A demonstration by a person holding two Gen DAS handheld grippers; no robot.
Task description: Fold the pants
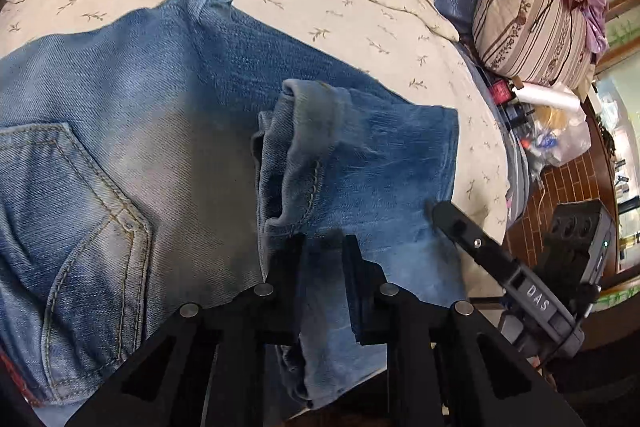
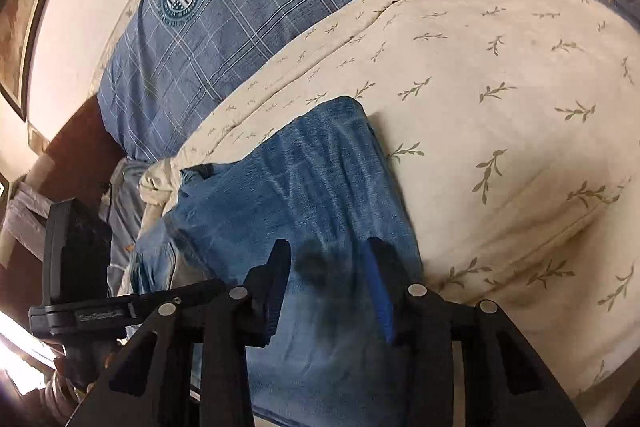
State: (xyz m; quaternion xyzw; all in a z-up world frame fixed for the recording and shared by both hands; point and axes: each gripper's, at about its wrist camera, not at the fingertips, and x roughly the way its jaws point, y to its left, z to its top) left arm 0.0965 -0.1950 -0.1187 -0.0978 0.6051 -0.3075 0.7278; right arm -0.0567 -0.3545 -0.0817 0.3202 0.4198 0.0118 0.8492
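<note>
Left gripper [image 1: 322, 247] pinches the jeans [image 1: 160, 99] hem; right gripper [image 2: 328, 263] stands wide over denim. One-sided hold could skew the fold.

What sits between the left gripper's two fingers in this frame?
In the left wrist view, a band of the jeans' folded leg fabric runs between the left gripper's fingers, just below the cuffed hem.
</note>
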